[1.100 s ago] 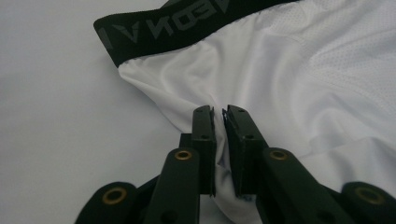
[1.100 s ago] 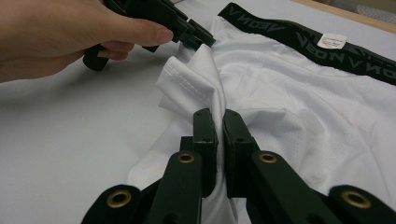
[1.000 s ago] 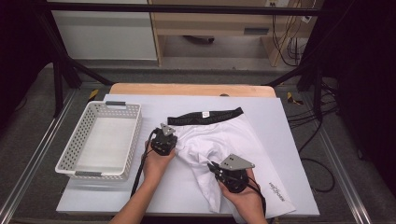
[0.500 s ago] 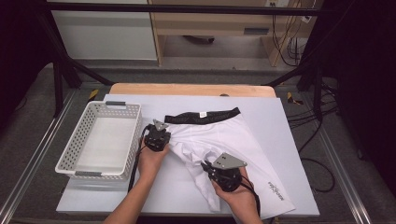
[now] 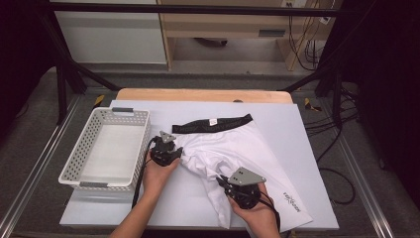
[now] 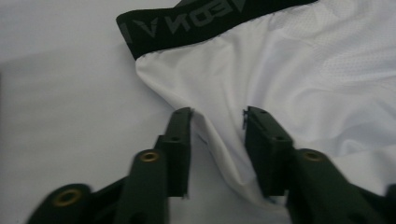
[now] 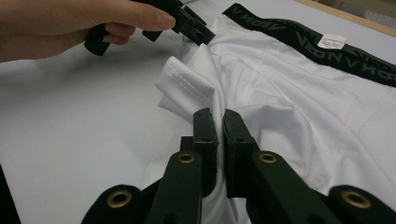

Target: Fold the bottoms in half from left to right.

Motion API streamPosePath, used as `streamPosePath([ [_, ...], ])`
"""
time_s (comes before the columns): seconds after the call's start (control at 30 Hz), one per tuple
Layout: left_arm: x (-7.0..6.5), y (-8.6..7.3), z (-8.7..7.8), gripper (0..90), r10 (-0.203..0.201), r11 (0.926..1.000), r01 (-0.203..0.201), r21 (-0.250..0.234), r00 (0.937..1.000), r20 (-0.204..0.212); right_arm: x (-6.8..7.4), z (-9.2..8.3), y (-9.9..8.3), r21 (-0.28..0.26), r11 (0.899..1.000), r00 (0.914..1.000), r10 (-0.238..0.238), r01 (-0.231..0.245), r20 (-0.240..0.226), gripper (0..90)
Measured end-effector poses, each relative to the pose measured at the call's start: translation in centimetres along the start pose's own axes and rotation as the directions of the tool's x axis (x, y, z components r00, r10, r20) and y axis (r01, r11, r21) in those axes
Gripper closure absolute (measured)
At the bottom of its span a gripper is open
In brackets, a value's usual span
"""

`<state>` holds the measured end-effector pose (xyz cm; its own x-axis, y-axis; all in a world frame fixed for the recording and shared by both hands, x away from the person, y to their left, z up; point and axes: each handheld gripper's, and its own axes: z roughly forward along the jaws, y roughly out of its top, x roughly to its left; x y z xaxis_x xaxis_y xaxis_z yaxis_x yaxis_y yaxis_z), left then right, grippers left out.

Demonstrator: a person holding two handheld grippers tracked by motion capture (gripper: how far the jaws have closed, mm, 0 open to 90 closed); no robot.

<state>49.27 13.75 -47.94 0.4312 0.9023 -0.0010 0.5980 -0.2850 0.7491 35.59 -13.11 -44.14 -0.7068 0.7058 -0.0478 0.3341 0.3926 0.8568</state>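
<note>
White shorts (image 5: 247, 144) with a black waistband (image 5: 213, 124) lie spread on the white table cover, one leg bunched toward the middle. My left gripper (image 5: 181, 157) is at the shorts' left edge. Its jaws have just been opening, and in the left gripper view (image 6: 218, 114) they stand apart with a loose ridge of white cloth (image 6: 219, 140) between them. My right gripper (image 5: 221, 179) is at the bunched leg, and in the right gripper view (image 7: 217, 114) it is shut on a fold of the white cloth (image 7: 187, 86). The left gripper (image 7: 196, 28) shows there at the far end of the fold.
A white perforated basket (image 5: 79, 173) stands at the table's left, close to the left hand. The white table cover (image 5: 292, 124) lies on a wooden top (image 5: 203, 95). Cables trail from both grippers toward the front edge.
The left hand slid a little to the left along the shorts' edge and the bunched cloth shifted with it. The right hand has barely moved.
</note>
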Motion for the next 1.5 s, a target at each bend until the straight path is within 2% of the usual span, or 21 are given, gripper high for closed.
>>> streamPosePath([
  [0.07,0.0,-0.1,0.1,45.5,-0.011,0.9998,0.011,0.016,0.9999,-0.011,-0.1,-0.2,-0.2,0.003,1.000,1.0000,-0.001,0.001,0.002,85.9],
  [0.13,-0.1,-0.2,0.1,41.2,-0.013,0.9999,0.014,0.011,0.9999,-0.007,-0.2,-0.3,-0.2,0.003,1.000,1.0000,0.003,-0.003,0.001,86.0],
  [0.3,-1.3,-0.2,0.4,42.7,0.019,0.9998,-0.019,-0.002,0.9989,0.042,-0.1,-0.1,-0.3,0.011,1.000,0.9999,0.008,-0.008,-0.010,85.9],
  [0.4,-1.9,0.0,0.6,42.9,0.027,0.9996,-0.027,-0.004,0.9987,0.043,0.0,0.0,-0.2,0.009,1.000,0.9998,0.008,-0.007,-0.019,85.9],
  [0.6,-2.6,0.4,1.0,59.8,0.056,0.9983,-0.056,-0.019,0.9982,0.022,0.0,-0.1,-0.1,0.005,1.000,0.9997,0.007,-0.006,-0.025,85.9],
  [0.7,-2.9,0.7,1.3,73.1,0.069,0.9974,-0.069,-0.019,0.9974,0.020,0.1,0.0,-0.1,0.006,1.000,0.9996,0.004,-0.004,-0.027,85.9],
  [0.8,-3.1,0.7,1.4,81.4,0.101,0.9947,-0.102,-0.017,0.9946,-0.020,0.2,0.1,0.0,0.008,1.000,0.9996,0.003,-0.003,-0.029,85.9],
  [0.87,-2.9,0.7,1.4,86.6,0.089,0.9958,-0.089,-0.019,0.9959,-0.016,0.2,0.2,0.0,0.006,1.000,0.9996,0.001,-0.001,-0.029,85.9],
  [1.0,-2.6,0.8,1.3,88.5,0.073,0.9971,-0.073,-0.021,0.9973,0.003,0.3,0.2,0.2,0.002,1.000,0.9996,-0.003,0.003,-0.028,85.9],
  [1.13,-1.9,0.9,1.1,88.8,0.033,0.9992,-0.033,-0.024,0.9992,0.020,0.3,0.1,0.3,-0.003,1.000,0.9997,-0.004,0.004,-0.024,85.9],
  [1.3,-0.7,1.6,0.4,88.9,0.033,0.9986,-0.033,-0.041,0.9994,-0.001,0.4,0.3,0.6,-0.012,1.000,0.9995,0.006,-0.007,-0.031,85.9],
  [1.5,-0.4,2.6,-0.6,89.0,0.040,0.9972,-0.040,-0.062,0.9992,-0.006,1.1,0.6,1.2,-0.015,1.000,0.9991,-0.008,0.007,-0.042,86.0],
])
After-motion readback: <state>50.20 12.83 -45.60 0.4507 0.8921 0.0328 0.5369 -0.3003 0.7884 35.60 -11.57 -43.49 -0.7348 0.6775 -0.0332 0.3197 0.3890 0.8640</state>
